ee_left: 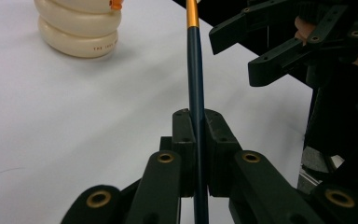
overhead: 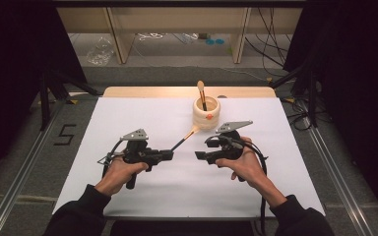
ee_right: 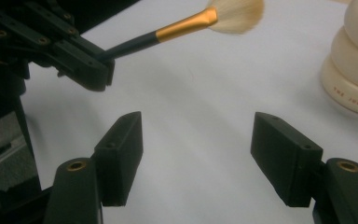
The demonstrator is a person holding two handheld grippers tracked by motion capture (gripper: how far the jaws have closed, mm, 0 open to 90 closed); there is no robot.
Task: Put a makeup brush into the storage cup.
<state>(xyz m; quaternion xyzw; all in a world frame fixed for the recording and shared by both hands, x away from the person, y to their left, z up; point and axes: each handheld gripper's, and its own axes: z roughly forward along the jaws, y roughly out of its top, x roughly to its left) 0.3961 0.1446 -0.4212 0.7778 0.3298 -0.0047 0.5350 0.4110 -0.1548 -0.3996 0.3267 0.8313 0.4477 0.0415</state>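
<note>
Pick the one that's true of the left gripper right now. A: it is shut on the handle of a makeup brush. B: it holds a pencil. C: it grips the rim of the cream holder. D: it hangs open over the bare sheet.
A: the left gripper has its jaws closed on the dark handle of the makeup brush, whose bristles point toward the cream holder.

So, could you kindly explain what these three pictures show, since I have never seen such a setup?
A person sits at a white table and holds a hand-operated grasping tool in each hand; no robot is involved. One picture looks down from above; the other two come from cameras riding on each tool. The left tool is clamped on the dark handle of a makeup brush, whose pale bristles point toward a cream ridged cup. A second brush stands in that cup. The right tool is open and holds nothing.
</note>
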